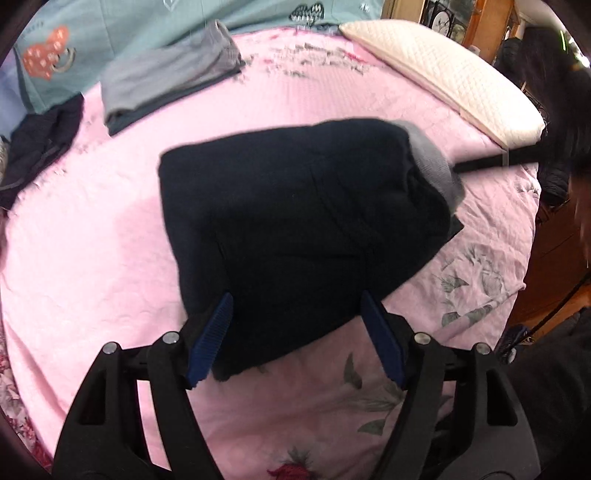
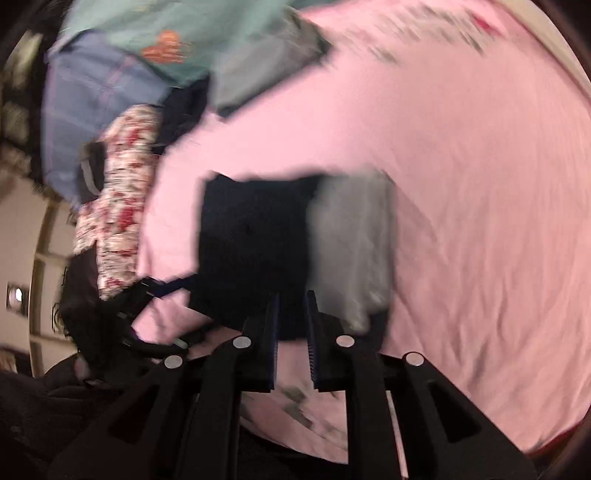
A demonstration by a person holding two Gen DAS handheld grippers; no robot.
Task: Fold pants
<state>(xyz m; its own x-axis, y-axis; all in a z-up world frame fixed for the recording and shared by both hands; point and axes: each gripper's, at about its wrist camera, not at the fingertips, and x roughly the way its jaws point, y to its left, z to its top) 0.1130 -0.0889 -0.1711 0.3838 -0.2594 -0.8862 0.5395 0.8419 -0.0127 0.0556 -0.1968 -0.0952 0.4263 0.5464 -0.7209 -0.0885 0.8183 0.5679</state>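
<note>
Dark navy pants (image 1: 295,221) with a grey waistband (image 1: 432,162) lie folded into a compact bundle on the pink bedspread (image 1: 92,240). My left gripper (image 1: 295,314) is open, its blue-padded fingers straddling the bundle's near edge just above it. In the blurred right wrist view the same pants (image 2: 251,236) and grey waistband (image 2: 351,240) lie ahead. My right gripper (image 2: 292,317) is nearly closed with a narrow gap, at the bundle's near edge; whether cloth is pinched is unclear. The right gripper's finger shows as a black bar (image 1: 495,162) in the left wrist view.
A folded grey garment (image 1: 166,85) and a dark garment (image 1: 40,140) lie at the far left of the bed. A white quilted pillow (image 1: 443,74) lies at the far right. A teal quilt (image 1: 129,33) is behind. A floral cloth (image 2: 118,214) lies left.
</note>
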